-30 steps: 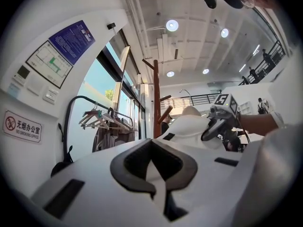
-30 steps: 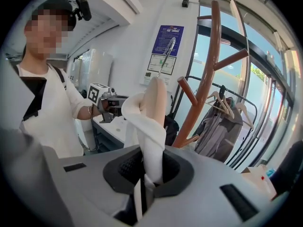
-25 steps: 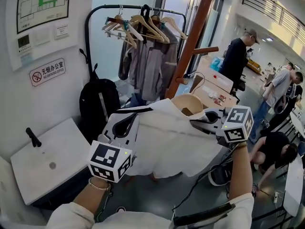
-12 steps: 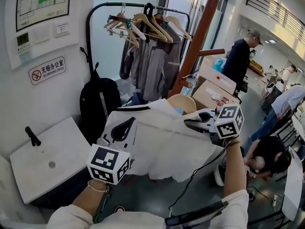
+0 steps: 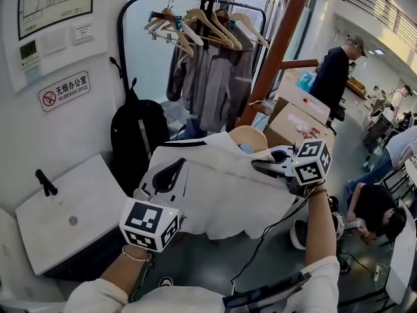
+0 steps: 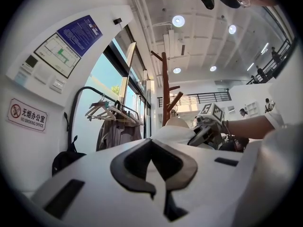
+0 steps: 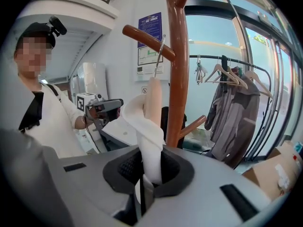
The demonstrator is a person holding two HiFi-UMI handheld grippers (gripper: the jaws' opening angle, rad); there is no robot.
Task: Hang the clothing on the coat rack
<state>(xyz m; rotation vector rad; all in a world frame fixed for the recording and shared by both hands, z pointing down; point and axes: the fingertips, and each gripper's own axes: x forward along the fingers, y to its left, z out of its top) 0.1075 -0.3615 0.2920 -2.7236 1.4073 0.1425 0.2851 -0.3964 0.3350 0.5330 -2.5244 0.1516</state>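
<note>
Head view, from the left: the left tongs [image 5: 172, 173] at lower left are closed on one shoulder of the white shirt [image 5: 221, 201], which spans the middle of the frame, held in the air between the two hands. Spreading it this way likely keeps the cloth from slipping off the wooden hanger [image 5: 251, 139] that shows in its collar. Right of centre, the right tongs [image 5: 258, 168] are nearly shut, pinching a twisted fold of the shirt at the other shoulder. The brown coat rack [image 5: 277, 51] slants up behind at upper right. In the right gripper view the hanger's hook [image 7: 159, 56] stands just beside a peg [image 7: 147, 40]; whether it is over the peg I cannot tell. Against a second ago, the right tongs sit further in toward the frame's middle, and both grips are unchanged.
</note>
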